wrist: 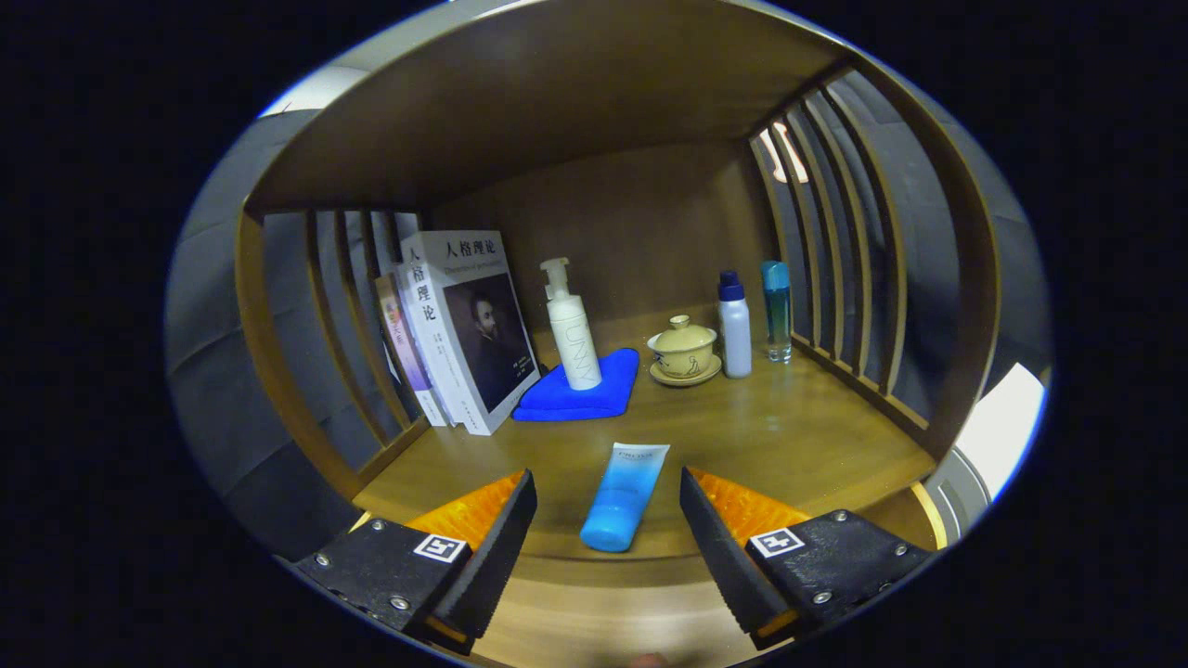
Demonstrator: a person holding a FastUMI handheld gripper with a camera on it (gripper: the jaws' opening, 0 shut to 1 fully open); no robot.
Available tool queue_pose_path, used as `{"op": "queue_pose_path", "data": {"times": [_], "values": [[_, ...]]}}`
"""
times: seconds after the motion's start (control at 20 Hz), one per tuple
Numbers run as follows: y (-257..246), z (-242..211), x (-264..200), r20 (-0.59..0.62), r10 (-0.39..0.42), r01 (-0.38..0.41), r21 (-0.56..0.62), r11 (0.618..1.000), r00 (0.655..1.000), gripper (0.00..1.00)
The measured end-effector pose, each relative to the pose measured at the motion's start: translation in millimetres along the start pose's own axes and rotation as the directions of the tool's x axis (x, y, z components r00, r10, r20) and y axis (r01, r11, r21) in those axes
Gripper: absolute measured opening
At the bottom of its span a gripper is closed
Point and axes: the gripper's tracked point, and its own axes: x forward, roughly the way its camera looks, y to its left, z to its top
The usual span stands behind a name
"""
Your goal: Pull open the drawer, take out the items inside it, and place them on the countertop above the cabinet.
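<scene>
Tongs [608,506] spread wide, holding nothing; a blue tube [623,497] lies flat between the two fingers near the front edge of the wooden bench [789,436], cap toward the camera, pale flat end pointing away, small print too fine to make out. At the left, books [459,329] lean against a slatted side wall [325,325]. Next, a white pump bottle [571,329] with faint grey lettering stands on a folded blue cloth [580,390]. Bare wood lies open around the tube. Further right sit a lidded tea cup [684,351] on a saucer, a white bottle with dark cap [734,325], and a clear bottle with teal cap [777,311] beside the right slats [854,250].
</scene>
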Motion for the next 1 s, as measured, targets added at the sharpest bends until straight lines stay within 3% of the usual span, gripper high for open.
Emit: {"op": "queue_pose_path", "data": {"times": [0.4,1.0], "values": [[3.0,-20.0,-72.0,0.152,-0.02,0.031,-0.07,0.997,0.988,0.95],[40.9,-73.3,-165.5,0.199,0.083,-0.045,-0.189,0.981,0.976,0.95]]}}
